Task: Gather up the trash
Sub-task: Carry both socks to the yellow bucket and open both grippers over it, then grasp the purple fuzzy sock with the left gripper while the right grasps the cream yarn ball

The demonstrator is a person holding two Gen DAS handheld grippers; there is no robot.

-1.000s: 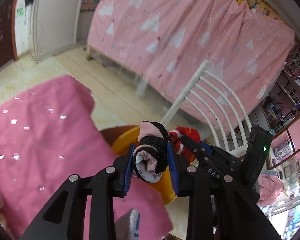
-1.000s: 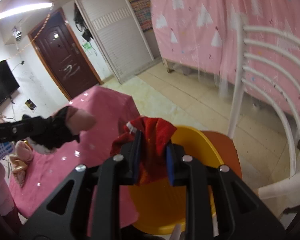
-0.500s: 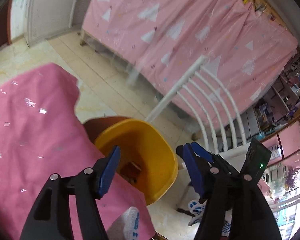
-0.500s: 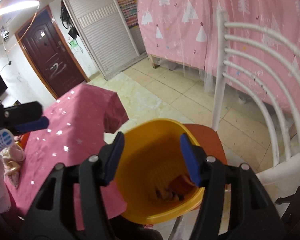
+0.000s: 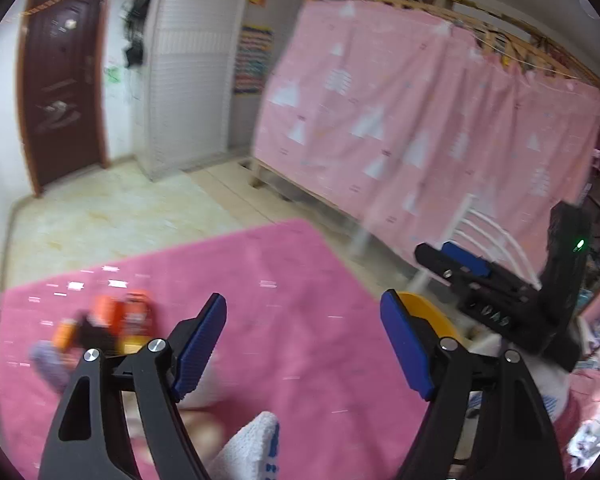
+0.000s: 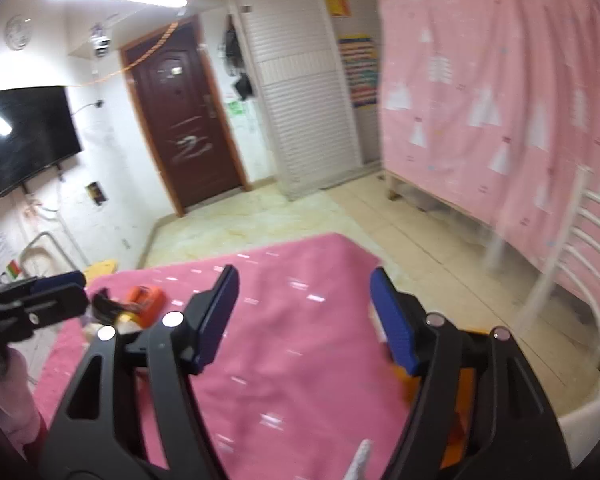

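Now both tongs, left [image 5: 303, 340] and right [image 6: 305, 318], apart, empty; blurry orange clutter [image 5: 122, 318] far-left on pink-clothed counter [image 5: 284, 304], hasty grab may miss

left gripper [image 5: 304, 344]: black frame | blue ribbed pads | silver screws | white glove

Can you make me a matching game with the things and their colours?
Things:
1. door
2. tablecloth
3. chair
4. claw pads

Colours:
a. white
b. blue
c. dark brown
d. pink

Pairs: 1-c, 2-d, 3-a, 4-b
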